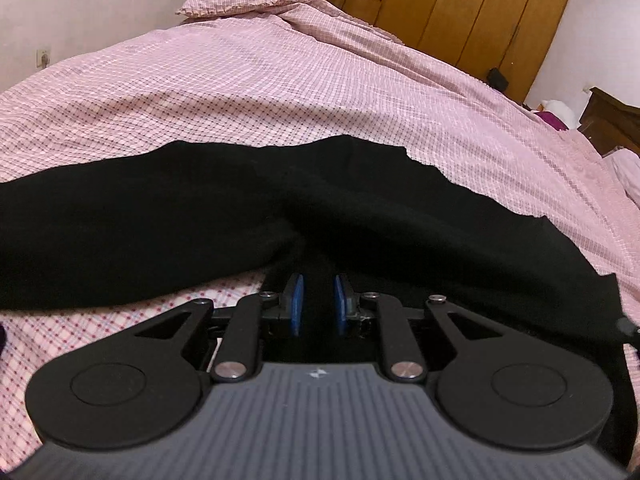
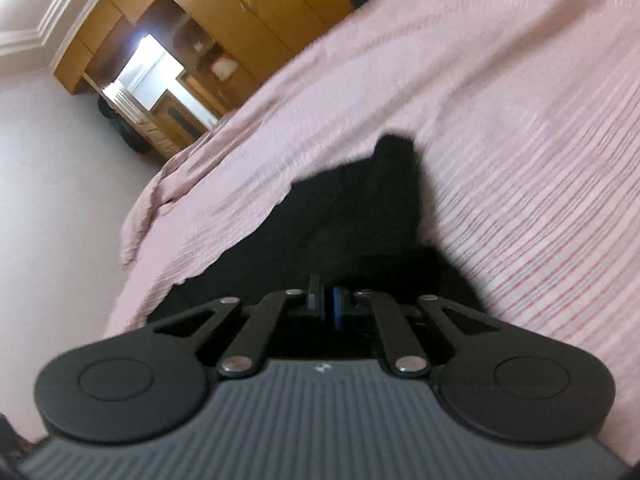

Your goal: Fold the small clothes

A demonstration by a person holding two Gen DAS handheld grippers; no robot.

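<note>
A black garment (image 1: 280, 208) lies spread across the pink checked bedcover (image 1: 280, 80). My left gripper (image 1: 318, 300) sits at the garment's near edge, and a bunch of black cloth fills the narrow gap between its blue pads (image 1: 297, 300), so it is shut on the cloth. The right wrist view is tilted and blurred. There the garment (image 2: 360, 216) runs as a dark ridge up to my right gripper (image 2: 328, 300), whose pads (image 2: 339, 304) are pressed together at the cloth's near edge.
A pillow (image 1: 240, 0) lies at the far end of the bed. Wooden wardrobes (image 1: 472, 8) stand behind the bed, with a white wall (image 1: 80, 8) on the left. A dark wooden headboard (image 1: 616, 120) stands at the far right. The bed's edge (image 2: 136, 220) drops off at left.
</note>
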